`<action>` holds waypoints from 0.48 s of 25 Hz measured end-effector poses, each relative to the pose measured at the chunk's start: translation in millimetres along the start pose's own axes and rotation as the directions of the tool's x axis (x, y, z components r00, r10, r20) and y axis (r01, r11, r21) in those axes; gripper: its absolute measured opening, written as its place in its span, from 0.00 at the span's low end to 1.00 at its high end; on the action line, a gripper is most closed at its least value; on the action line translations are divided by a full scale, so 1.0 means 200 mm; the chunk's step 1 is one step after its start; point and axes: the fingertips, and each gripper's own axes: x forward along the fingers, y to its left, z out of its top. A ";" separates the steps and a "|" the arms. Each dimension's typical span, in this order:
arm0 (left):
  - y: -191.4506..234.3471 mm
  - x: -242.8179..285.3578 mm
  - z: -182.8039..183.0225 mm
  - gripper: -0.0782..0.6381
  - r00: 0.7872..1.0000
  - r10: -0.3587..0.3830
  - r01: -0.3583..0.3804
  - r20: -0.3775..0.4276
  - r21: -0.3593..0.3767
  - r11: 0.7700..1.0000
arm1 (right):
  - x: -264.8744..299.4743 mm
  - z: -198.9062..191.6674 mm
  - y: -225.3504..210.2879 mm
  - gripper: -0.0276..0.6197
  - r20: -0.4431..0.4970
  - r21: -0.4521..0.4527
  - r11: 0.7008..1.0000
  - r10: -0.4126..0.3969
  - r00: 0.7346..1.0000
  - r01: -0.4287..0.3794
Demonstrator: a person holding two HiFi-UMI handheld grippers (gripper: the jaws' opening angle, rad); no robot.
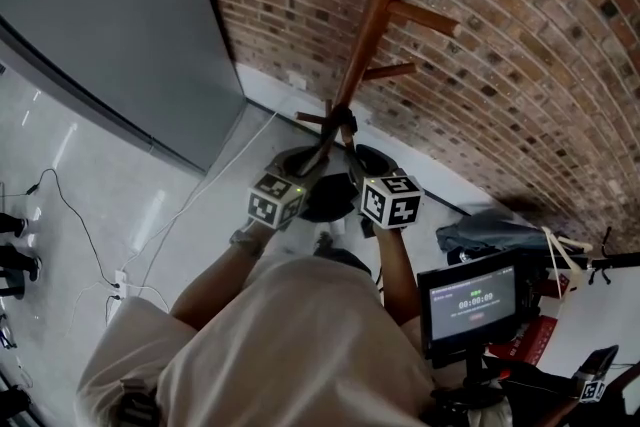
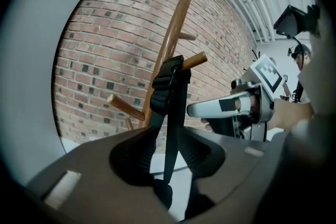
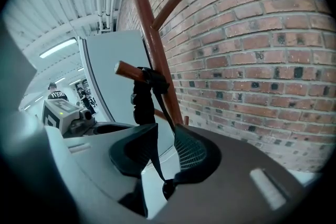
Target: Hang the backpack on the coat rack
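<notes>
The left gripper has its jaws wide, and a black strap drops straight down through the gap without either pad pressing on it. The right gripper also stands wide, with the same strap slanting down between its jaws, close by the right-hand pad but loose. Low in the gap of the left jaws a dark bulk of the backpack shows; the rest of it is hidden. Just above and ahead of both pairs of jaws, the strap's padded top is looped over a wooden peg of the rack, so the backpack hangs from there. The rack's pole rises past the jaws with more bare pegs higher up. Behind it stands a brick wall, and off to the left of the jaws a grey panel. In the head view the two grippers sit side by side near the rack's foot, above a pale floor.
</notes>
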 end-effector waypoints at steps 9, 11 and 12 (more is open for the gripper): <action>-0.07 -0.09 0.21 0.25 0.996 -0.036 0.039 0.078 -0.046 0.998 | -0.11 0.15 0.02 0.13 0.064 -0.070 0.996 -0.053 0.997 0.057; -0.08 -0.10 0.26 0.23 0.996 -0.037 0.042 0.087 -0.057 0.997 | -0.13 0.19 0.03 0.11 0.076 -0.093 0.993 -0.066 0.995 0.073; -0.08 -0.11 0.29 0.23 0.995 -0.037 0.042 0.091 -0.056 0.998 | -0.14 0.21 0.03 0.10 0.084 -0.101 0.992 -0.070 0.994 0.078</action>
